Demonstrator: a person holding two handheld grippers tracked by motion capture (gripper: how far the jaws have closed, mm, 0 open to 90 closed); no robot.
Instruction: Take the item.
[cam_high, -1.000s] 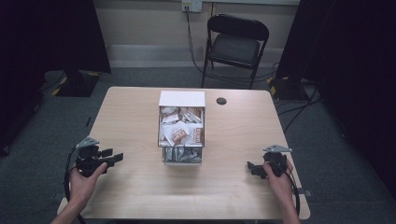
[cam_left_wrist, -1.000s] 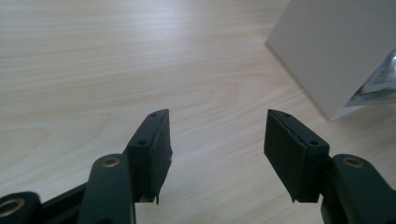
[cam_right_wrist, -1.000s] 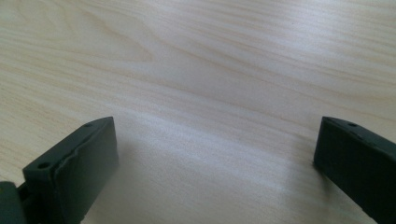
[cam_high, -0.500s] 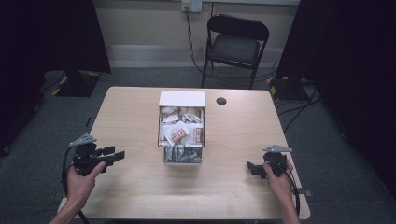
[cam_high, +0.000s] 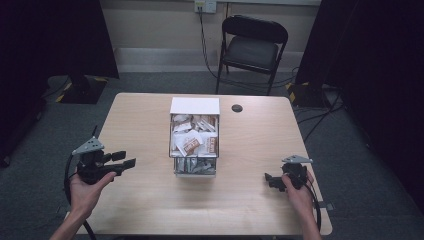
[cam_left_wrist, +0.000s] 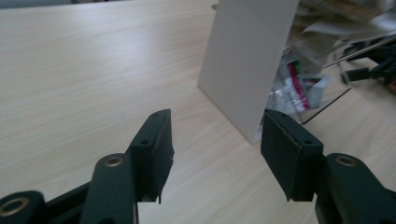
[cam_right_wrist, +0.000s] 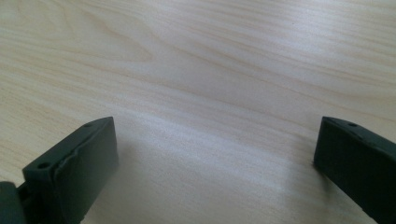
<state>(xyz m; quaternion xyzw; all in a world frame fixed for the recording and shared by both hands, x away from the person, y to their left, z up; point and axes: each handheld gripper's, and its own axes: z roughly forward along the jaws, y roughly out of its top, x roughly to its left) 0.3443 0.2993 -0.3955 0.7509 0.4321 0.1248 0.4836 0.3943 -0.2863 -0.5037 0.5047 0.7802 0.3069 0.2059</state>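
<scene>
Currently both jaws apart, empty: left gripper (cam_high: 120, 160) near-left, right gripper (cam_high: 270, 180) near-right on bench (cam_high: 260, 135). Risk: packets (cam_high: 192, 140) heaped in clear box (cam_high: 196, 170); clumsy grab may spill them.

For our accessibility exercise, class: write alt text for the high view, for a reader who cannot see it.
A person's two hands each hold a black gripper over a light wooden table, the left gripper and right gripper on either side of an open white box full of small packets. A black folding chair stands behind the table.
</scene>
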